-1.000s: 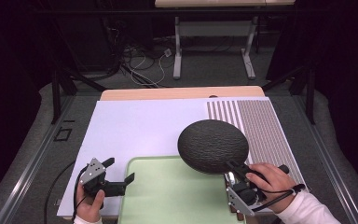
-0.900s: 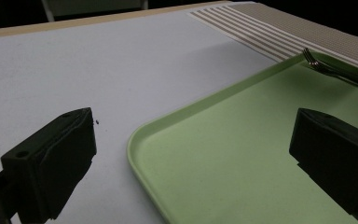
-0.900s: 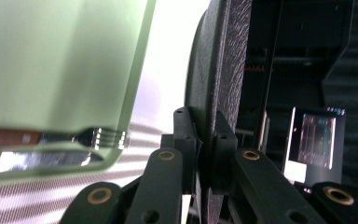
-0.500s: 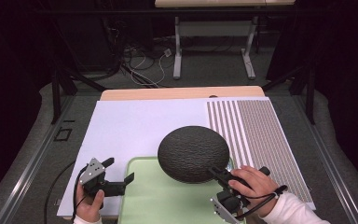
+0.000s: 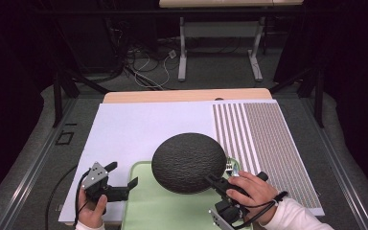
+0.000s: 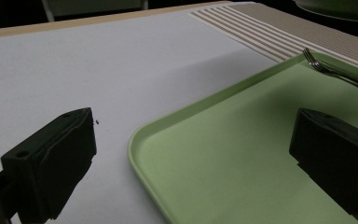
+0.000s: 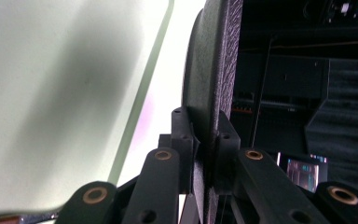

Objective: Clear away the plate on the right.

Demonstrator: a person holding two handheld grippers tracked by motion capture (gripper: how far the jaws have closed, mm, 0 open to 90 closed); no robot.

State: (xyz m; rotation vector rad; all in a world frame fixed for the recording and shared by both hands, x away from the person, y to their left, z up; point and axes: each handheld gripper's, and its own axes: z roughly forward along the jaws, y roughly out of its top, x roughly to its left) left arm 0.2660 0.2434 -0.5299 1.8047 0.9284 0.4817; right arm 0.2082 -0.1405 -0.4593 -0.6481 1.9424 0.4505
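Plate (image 5: 189, 162), round, dark, rough-textured

High overview; two close tong-level views

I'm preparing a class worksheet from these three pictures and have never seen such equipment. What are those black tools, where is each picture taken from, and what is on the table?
A person holds a two-jaw gripping tool in each hand. The high view looks down on the table; the other two cameras ride on the tools, looking along their jaws. The right gripper pinches the rim of a dark textured plate, held above a green tray. The left gripper is open at the tray's edge. A fork lies on the tray, beside a striped mat.
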